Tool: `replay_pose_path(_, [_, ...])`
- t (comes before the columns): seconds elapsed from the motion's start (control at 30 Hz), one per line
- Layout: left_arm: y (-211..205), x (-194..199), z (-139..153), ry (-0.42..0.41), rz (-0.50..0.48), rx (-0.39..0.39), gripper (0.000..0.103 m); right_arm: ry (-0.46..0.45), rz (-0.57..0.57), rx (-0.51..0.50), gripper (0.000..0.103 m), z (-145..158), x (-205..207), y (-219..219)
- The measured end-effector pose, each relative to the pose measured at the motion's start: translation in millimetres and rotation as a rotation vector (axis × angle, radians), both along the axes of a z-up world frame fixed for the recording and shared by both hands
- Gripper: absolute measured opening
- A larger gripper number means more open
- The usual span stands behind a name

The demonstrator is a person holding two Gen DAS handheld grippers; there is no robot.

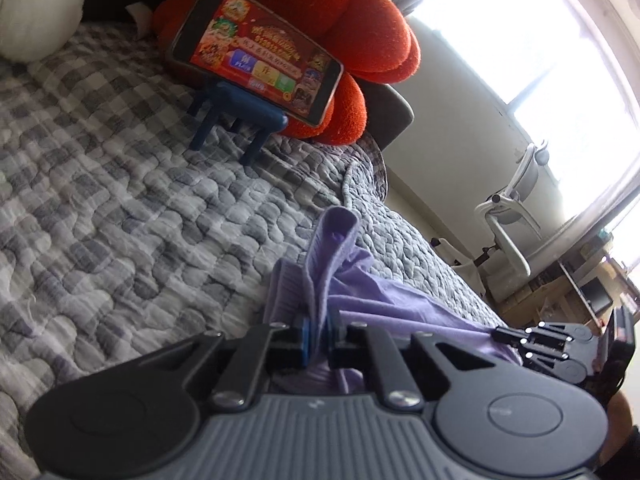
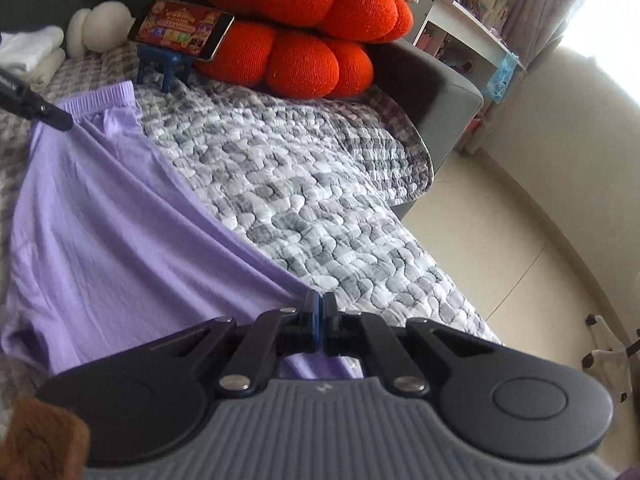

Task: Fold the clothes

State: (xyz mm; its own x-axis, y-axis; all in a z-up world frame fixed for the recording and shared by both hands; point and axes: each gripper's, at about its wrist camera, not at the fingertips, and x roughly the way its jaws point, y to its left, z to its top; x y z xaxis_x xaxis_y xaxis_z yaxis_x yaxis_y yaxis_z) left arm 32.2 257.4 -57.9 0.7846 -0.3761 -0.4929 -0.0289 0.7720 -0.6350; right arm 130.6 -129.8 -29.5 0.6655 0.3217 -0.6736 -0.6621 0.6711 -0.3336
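A lilac garment with a ribbed waistband lies stretched across a grey checked quilt. In the left wrist view my left gripper is shut on the waistband, which stands up in a fold between the jaws. In the right wrist view my right gripper is shut on the garment's other edge, and cloth runs on beneath it. Taut creases in the garment run toward my right gripper. My left gripper shows at the waistband's far end.
A phone on a blue stand leans against an orange pumpkin cushion. White plush and folded white cloth lie at the back left. The quilt's edge drops to a tiled floor; a white chair stands beyond.
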Motion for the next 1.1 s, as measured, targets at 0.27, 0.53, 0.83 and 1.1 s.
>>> replay_pose_path(0.27, [20.8, -1.4, -18.9, 0.015, 0.006, -0.194, 0.012, 0.052, 0.035, 0.08, 0.017, 8.8, -3.2, 8.2])
replay_pose_path(0.53, [22.9, -12.2, -6.9, -0.034, 0.032, -0.16, 0.043, 0.101, 0.097, 0.122, 0.038, 11.5, 8.6, 47.4])
replay_pose_path(0.83, [13.9, -6.9, -9.1, 0.001, 0.025, -0.033, 0.011, 0.036, 0.096, 0.102, 0.0, 8.7, 6.7, 64.1])
replay_pose_path(1.1, [14.7, -10.5, 1.2, -0.003, 0.051, -0.004, 0.026, 0.055, -0.022, 0.188, 0.014, 16.2, 2.1, 46.0])
